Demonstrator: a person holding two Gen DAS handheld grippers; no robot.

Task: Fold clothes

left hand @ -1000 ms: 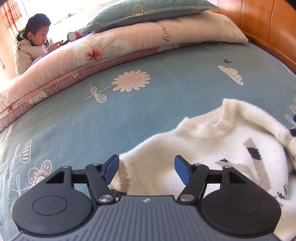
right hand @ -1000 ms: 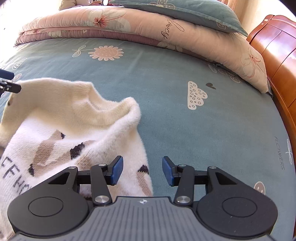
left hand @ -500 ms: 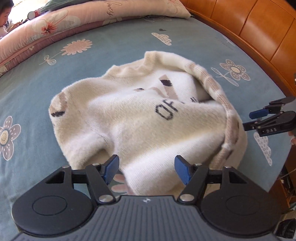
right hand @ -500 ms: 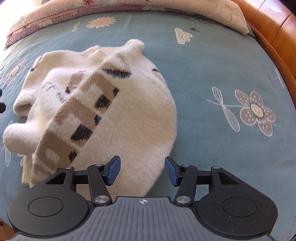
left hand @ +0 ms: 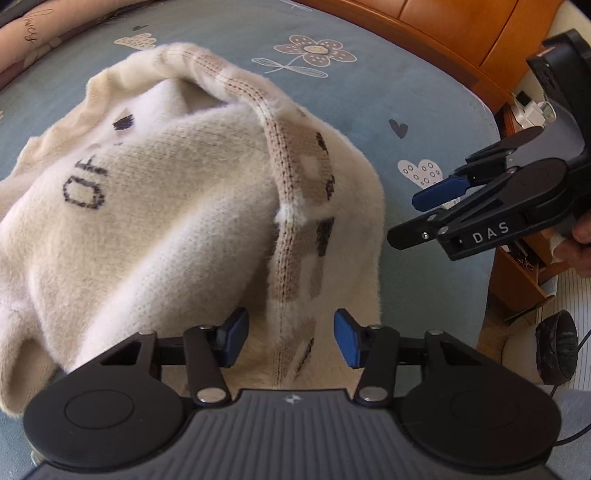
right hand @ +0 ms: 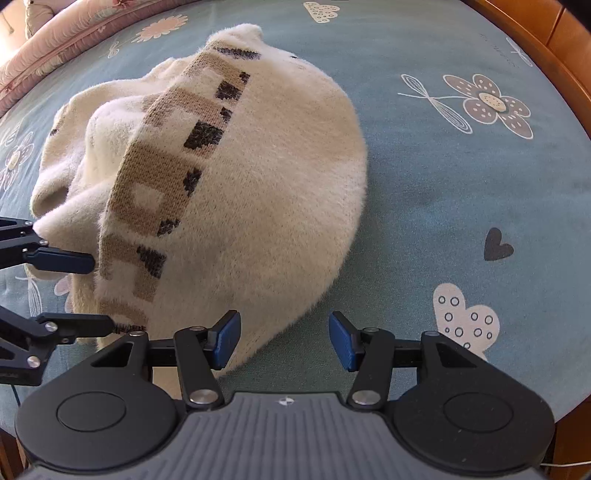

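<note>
A fluffy cream sweater (left hand: 159, 229) with a beige and black patterned hem band (left hand: 284, 206) lies bunched on the blue-green flowered bedsheet (left hand: 424, 92). My left gripper (left hand: 291, 338) points down over its near end, jaws closing, with the raised hem band running between the blue pads, which stand apart from it. From the right wrist view that left gripper (right hand: 85, 291) straddles the sweater's (right hand: 258, 177) hem at the left. My right gripper (right hand: 284, 338) is open over the sweater's near edge and bare sheet (right hand: 443, 184). In the left wrist view it (left hand: 413, 214) hovers just right of the sweater.
The wooden bed frame (left hand: 443, 33) curves along the right side (right hand: 569, 74). A folded pink quilt (right hand: 55, 44) lies at the far end of the bed. A person's hand (left hand: 580, 240) holds the right gripper. A black round pad and a cable (left hand: 556, 347) lie beyond the bed's edge.
Both grippers swung from the pillow end down over the sweater and closer to it. The left pads have drawn nearer together. The right gripper has come close to the sweater's right edge.
</note>
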